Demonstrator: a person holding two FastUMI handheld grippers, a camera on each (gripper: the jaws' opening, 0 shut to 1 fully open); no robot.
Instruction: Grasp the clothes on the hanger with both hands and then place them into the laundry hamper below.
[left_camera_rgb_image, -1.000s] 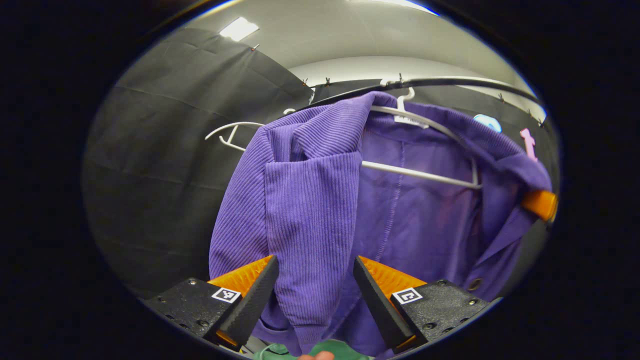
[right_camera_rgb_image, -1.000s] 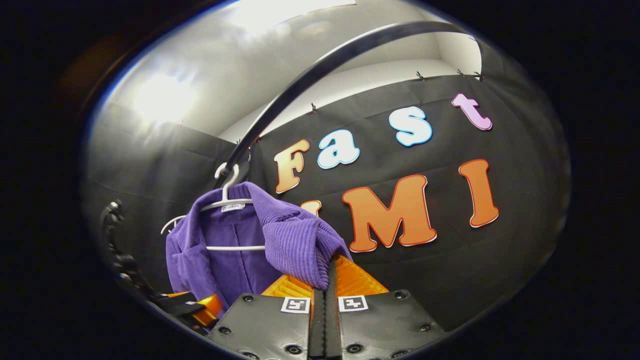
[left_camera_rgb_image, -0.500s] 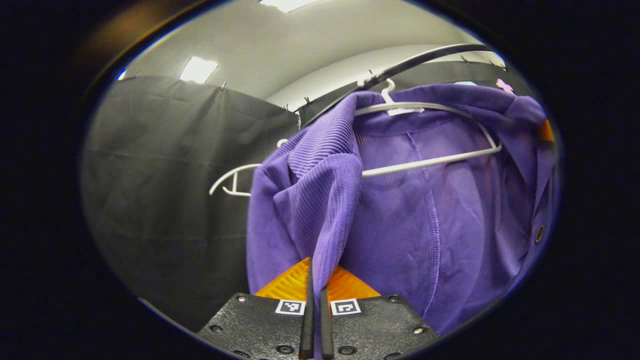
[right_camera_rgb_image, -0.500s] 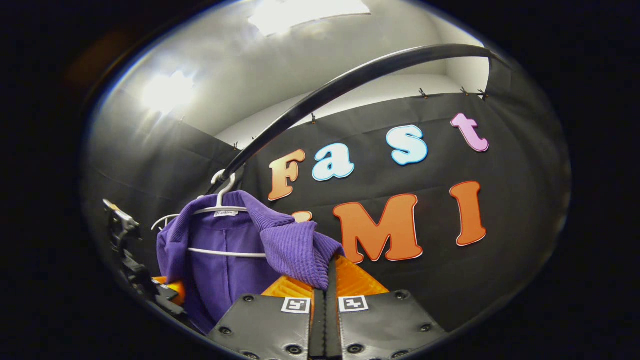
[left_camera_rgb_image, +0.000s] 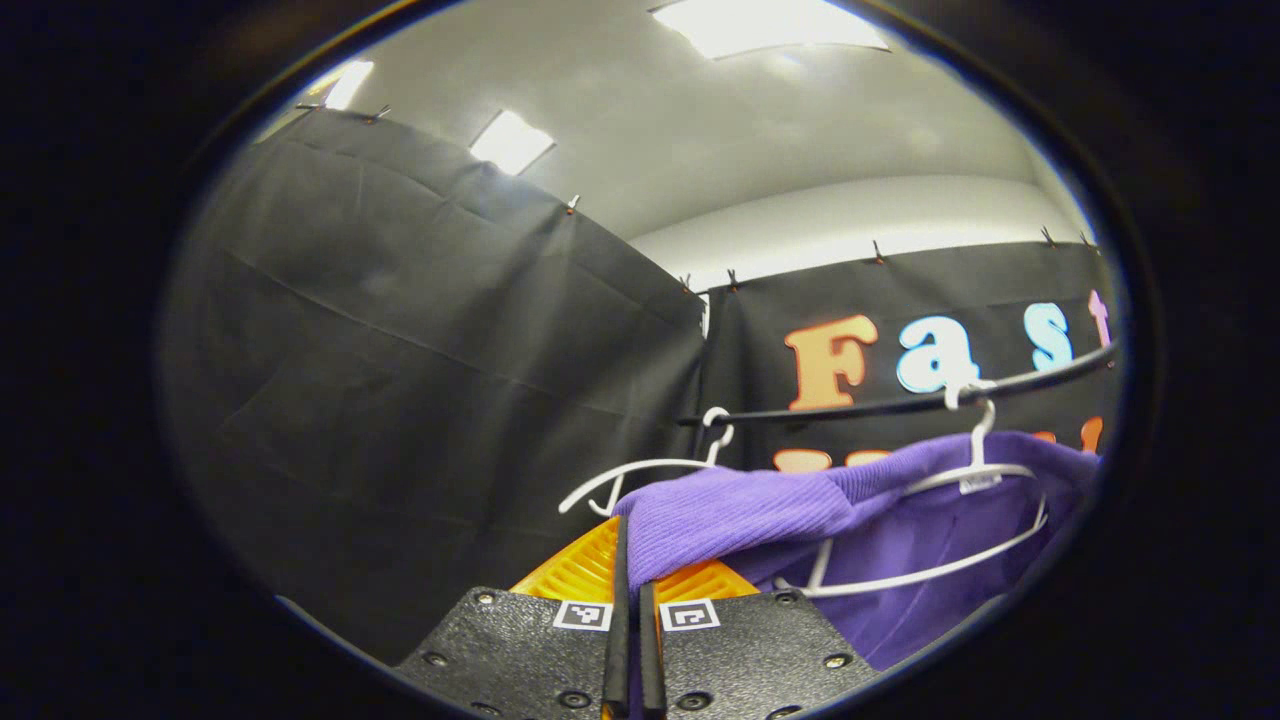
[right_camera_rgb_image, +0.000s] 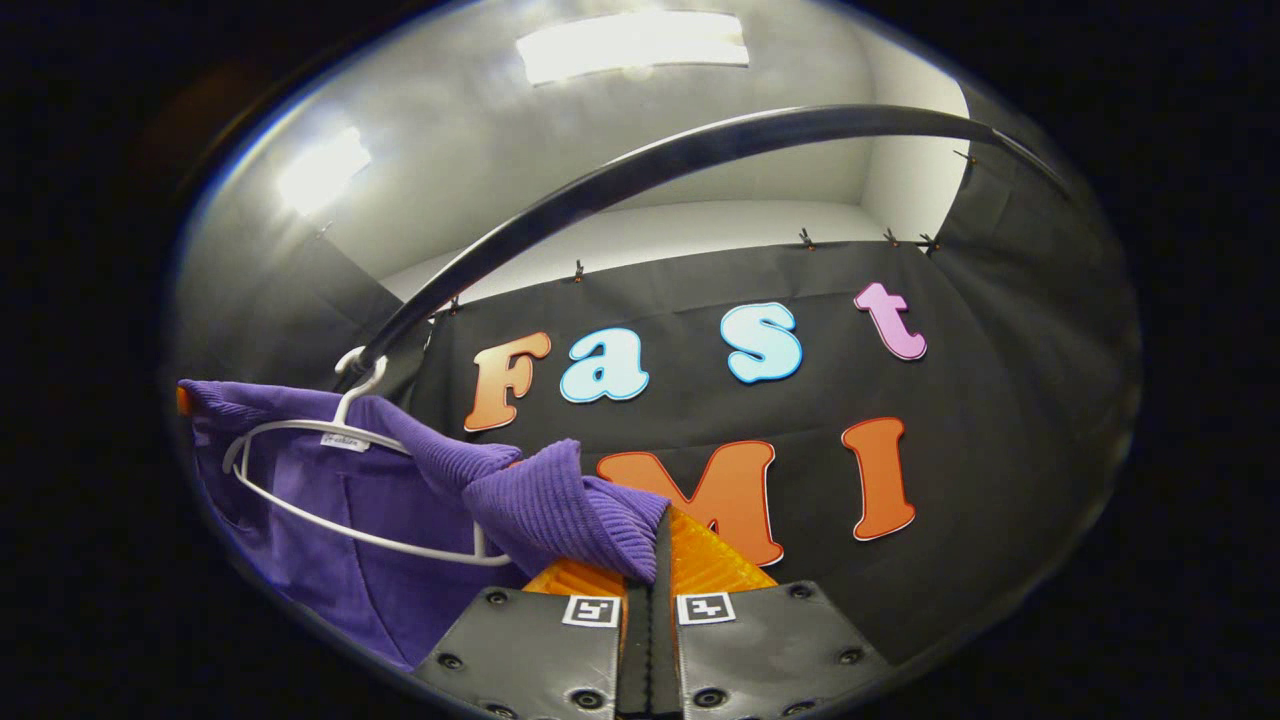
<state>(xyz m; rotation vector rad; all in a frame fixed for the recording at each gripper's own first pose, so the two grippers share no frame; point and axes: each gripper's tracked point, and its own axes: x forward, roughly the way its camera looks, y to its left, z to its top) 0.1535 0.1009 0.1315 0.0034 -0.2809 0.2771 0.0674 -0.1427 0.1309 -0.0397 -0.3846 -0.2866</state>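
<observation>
A purple ribbed garment (left_camera_rgb_image: 880, 560) hangs on a white hanger (left_camera_rgb_image: 975, 475) from a black rail (left_camera_rgb_image: 900, 403). In the left gripper view, my left gripper (left_camera_rgb_image: 632, 580) is shut on one shoulder of the purple garment, stretched level from the hanger toward me. In the right gripper view, my right gripper (right_camera_rgb_image: 662, 565) is shut on the other shoulder of the purple garment (right_camera_rgb_image: 380, 540), bunched just over the fingers. The white hanger (right_camera_rgb_image: 330, 440) sits at the left there, hooked on the rail (right_camera_rgb_image: 650, 160), with the cloth's back panel hanging below it.
A second, bare white hanger (left_camera_rgb_image: 640, 470) hangs on the rail left of the garment in the left gripper view. Black cloth walls close in the back and the left side. The rail arcs close overhead in the right gripper view.
My left gripper shut on the garment's shoulder, then rose until the cloth runs level with the hanger. The right gripper kept its hold and also lifted, pulling its shoulder out from the hanger.
</observation>
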